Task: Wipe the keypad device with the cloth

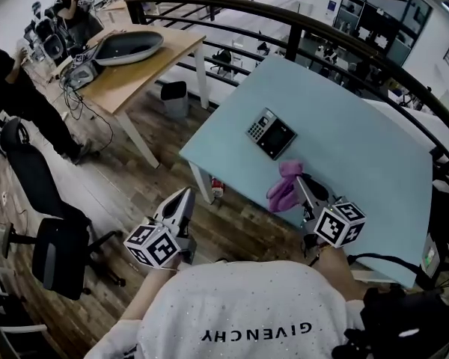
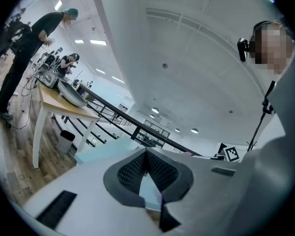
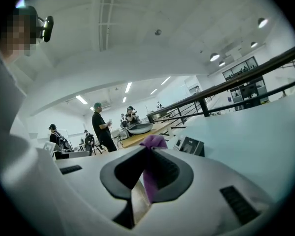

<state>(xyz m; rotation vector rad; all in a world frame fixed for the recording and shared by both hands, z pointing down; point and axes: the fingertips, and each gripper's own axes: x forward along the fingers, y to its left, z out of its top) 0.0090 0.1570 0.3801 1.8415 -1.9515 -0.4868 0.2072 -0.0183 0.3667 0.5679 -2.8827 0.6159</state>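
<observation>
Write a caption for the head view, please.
Right hand-held gripper holds a purple cloth near the keypad device on the pale table.

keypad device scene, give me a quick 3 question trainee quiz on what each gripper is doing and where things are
1. True or false: the right gripper is shut on the purple cloth.
2. The keypad device lies on: A) the light blue table; B) the wooden table; C) the floor.
3. Fill in: the left gripper has its jaws together and holds ____.

Key: 1 true; 2 A; 3 nothing.
</observation>
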